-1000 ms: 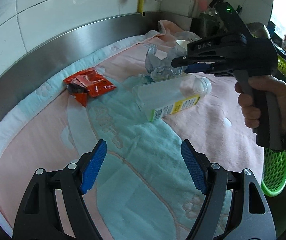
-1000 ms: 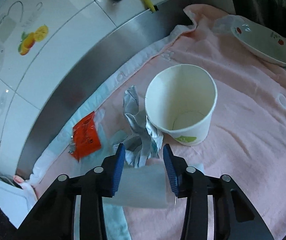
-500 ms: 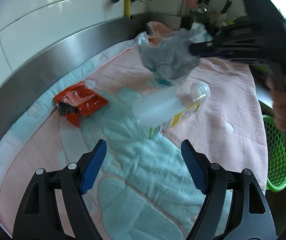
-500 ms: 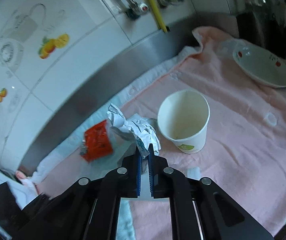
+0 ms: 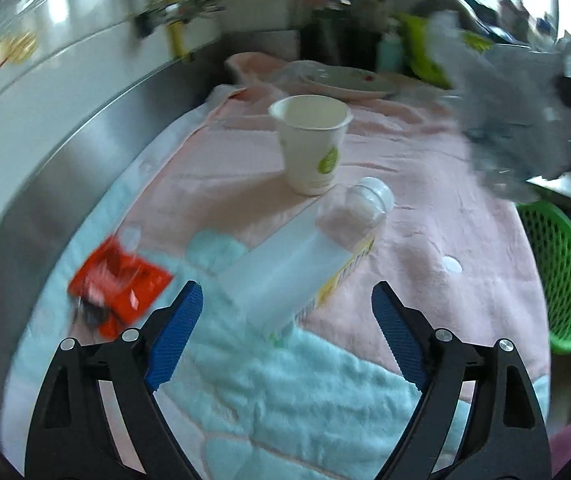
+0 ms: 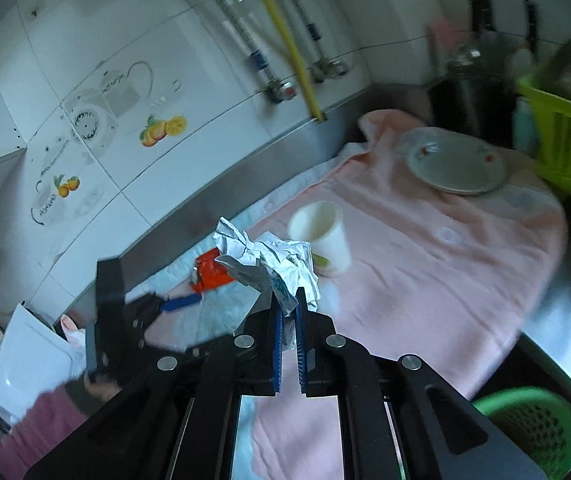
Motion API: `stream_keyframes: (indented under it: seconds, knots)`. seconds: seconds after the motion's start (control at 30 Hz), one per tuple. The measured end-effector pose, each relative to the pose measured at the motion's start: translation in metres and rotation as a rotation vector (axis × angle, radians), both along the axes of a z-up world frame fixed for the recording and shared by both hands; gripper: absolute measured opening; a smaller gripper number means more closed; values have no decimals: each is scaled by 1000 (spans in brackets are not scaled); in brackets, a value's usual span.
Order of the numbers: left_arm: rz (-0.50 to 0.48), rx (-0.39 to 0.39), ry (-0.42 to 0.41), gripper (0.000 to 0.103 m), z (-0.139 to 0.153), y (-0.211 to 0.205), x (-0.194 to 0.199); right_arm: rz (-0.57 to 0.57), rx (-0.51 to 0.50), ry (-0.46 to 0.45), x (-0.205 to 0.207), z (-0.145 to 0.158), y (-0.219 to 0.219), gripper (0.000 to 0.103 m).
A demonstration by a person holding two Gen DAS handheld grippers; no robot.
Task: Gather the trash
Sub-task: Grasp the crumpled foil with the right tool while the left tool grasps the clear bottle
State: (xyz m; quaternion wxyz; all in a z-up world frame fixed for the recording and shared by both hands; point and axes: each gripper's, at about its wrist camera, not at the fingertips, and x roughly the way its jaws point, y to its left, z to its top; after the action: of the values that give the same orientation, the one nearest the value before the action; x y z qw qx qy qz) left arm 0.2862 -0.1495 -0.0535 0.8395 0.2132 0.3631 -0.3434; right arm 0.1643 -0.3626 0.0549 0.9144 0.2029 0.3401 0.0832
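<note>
Lifted since earlier, crumpled foil wrapper (image 6: 271, 258) clamped in right tongs (image 6: 288, 312), apparently pointing upward, left tongs (image 5: 287, 334) apart.

Your left wrist camera is sitting low and close over the towel-covered desk (image 5: 425, 184), looking forward between its own tongs (image 5: 287, 340) toward the back corner and the tiled wall. Your right wrist camera is riding higher and further back, looking down at a slant along its tongs (image 6: 287, 336) toward the same wall. Both views are taking in the paper cup (image 5: 311, 142) (image 6: 321, 234), the red wrapper (image 5: 119, 284) (image 6: 209, 274), the white plate (image 5: 345, 80) (image 6: 457, 164) and the green basket (image 5: 557, 276) (image 6: 533, 420). Your right view is also catching the left tongs (image 6: 181, 303) from the side. The left view is blurred.
</note>
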Motion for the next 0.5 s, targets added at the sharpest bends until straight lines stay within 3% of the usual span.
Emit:
stream_keyframes:
  seconds: [0.13,0.5]
  knots:
    - [-76,76,-23,85,-8,-22,12,-49,-18,33,-41,-8,-20,6]
    - [-180,106,85,87,-32,-51,45,-202,-62,156,-124,-45,-68,6]
